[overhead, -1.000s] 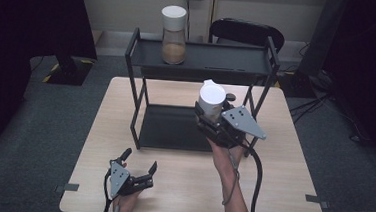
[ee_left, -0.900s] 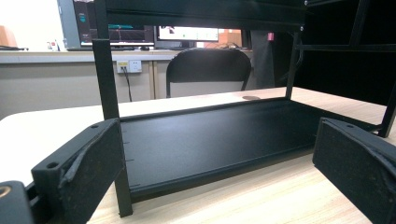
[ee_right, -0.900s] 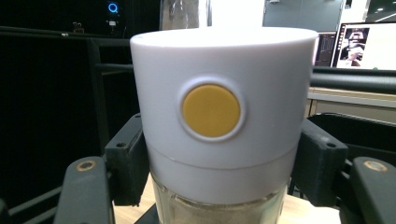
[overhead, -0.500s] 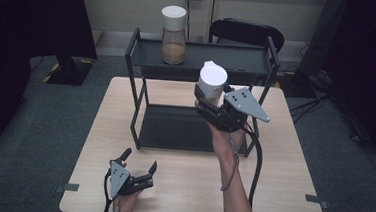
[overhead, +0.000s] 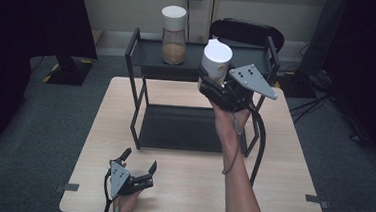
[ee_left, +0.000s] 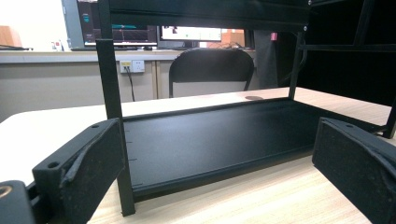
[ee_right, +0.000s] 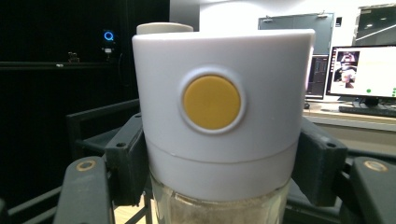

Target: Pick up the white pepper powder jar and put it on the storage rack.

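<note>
In the high view, the right gripper (overhead: 216, 83) is held up in the air over the back half of the desk (overhead: 280, 192), level with the top shelf of the black rack (overhead: 135, 95) and just in front of it. Its jaws are closed on a jar with a white lid (overhead: 216, 60), which stands upright in the grip, lid uppermost, clear of both shelf and desk. A second jar (overhead: 174, 35), also white-lidded and part-filled with a brown powder, stands on the left part of the rack's top shelf, well apart from the held one. The rack's bottom shelf lies bare beneath. The left gripper (overhead: 139, 170) rests low over the near left part of the desk, in front of the rack, its jaws spread wide with nothing between them. A dark chair (overhead: 251, 33) stands behind the desk. In the left gripper view, the two black jaws rise at either side, far apart and empty, and between them lie the rack's bottom shelf (ee_left: 215, 140) and its near upright post (ee_left: 112, 107), with the chair (ee_left: 211, 70) beyond the desk. In the right gripper view, the held jar (ee_right: 219, 121) sits close up between the jaws, which press on it at both sides just under the white lid; a round yellow button (ee_right: 211, 102) faces the camera on the lid, and pale powder shows through the glass below. Monitors (ee_right: 362, 70) stand on a counter in the background at right.
</note>
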`<state>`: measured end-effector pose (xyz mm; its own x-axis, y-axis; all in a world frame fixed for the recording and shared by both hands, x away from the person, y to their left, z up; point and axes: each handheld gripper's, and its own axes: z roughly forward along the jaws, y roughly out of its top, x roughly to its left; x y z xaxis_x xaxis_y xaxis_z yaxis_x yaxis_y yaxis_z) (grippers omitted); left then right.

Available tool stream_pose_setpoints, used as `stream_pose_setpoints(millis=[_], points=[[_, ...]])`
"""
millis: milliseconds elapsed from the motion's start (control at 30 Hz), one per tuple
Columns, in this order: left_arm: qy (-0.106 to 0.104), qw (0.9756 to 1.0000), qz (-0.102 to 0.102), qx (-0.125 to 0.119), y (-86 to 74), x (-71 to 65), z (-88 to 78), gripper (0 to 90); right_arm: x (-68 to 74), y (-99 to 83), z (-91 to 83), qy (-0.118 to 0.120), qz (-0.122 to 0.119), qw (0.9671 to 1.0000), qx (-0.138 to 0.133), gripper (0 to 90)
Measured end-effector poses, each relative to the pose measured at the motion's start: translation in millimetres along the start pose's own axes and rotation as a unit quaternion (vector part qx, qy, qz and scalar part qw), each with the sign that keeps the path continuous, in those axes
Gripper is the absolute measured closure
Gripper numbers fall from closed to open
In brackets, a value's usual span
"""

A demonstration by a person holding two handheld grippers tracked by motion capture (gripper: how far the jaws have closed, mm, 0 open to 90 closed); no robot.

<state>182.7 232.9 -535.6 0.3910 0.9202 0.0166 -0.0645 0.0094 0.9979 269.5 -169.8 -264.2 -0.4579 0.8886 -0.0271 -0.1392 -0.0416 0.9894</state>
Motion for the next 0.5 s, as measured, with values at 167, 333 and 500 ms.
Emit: stream_pose_setpoints(millis=[167, 333, 500], points=[[0.000, 1.0000, 0.000, 0.000, 0.0, 0.0, 0.0, 1.6, -2.2, 7.2, 5.2, -0.002, 0.002, 1.0000, -0.003, 30.3], [0.000, 1.0000, 0.000, 0.000, 0.0, 0.0, 0.0, 1.6, -1.5, 15.6, 12.3, -0.006, -0.005, 0.9999, -0.007, 30.3], [0.000, 1.0000, 0.000, 0.000, 0.1, -0.1, 0.0, 1.5, -3.2, 23.5, 22.9, -0.009, -0.006, 0.9999, -0.005, 30.3]])
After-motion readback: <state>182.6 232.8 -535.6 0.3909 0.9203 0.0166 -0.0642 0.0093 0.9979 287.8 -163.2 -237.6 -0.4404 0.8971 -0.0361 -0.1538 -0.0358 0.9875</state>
